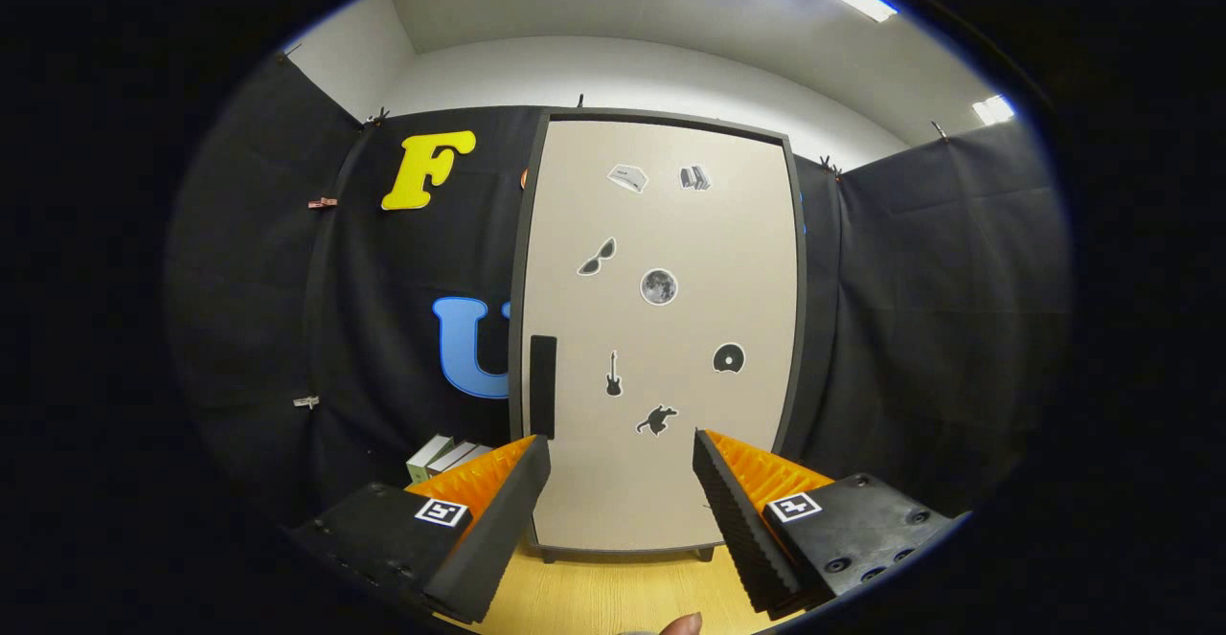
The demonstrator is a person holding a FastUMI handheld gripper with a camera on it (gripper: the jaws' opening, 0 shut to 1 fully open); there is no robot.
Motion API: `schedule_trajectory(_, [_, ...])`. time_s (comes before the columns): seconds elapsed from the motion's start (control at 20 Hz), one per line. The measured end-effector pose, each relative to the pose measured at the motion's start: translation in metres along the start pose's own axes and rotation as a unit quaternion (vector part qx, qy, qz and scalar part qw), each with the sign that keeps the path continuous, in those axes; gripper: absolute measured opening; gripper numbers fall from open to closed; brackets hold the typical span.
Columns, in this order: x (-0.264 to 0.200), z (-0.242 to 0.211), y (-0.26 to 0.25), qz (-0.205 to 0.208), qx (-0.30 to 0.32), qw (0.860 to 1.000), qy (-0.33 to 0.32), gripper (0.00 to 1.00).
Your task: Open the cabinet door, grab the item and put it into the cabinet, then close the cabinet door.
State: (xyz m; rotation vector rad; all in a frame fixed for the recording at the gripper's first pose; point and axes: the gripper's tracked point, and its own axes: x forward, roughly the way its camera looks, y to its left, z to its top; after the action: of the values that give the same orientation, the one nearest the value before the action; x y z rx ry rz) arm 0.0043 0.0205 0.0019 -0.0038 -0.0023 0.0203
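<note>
At the lower left of the frame, two small boxes (448, 456) lie side by side on the wooden table (613, 597), tucked against the dark cloth wall and partly hidden behind the left finger. Just right of them, the cabinet (661, 328) stands upright in the middle of the frame, its dark frame enclosing a pale door (670, 482) that sits flush and closed. A dark vertical handle (543, 386) runs along the door's left edge, above the tip of the left finger. Across the door face are small stickers: sunglasses (598, 257), a moon (659, 286), a guitar (613, 374), a cat (657, 419), a disc (729, 358), and two more near the top that are too small to make out. The gripper (623, 453) is released, its fingers spread wide with nothing between them; both tips point at the lower part of the door and stand apart from it. At the bottom centre, between the fingers, a fingertip (682, 624) of the person peeks over the table. Farther right, the cloth wall continues past the cabinet.
</note>
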Motion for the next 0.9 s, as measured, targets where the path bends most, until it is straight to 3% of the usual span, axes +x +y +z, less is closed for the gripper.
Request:
schedule_trajectory(0.5, [0.028,0.007,0.035,0.021,0.020,1.000,-0.006,0.97])
schedule_trajectory(0.9, [0.104,-0.012,0.084,0.040,0.031,0.999,0.014,0.97])
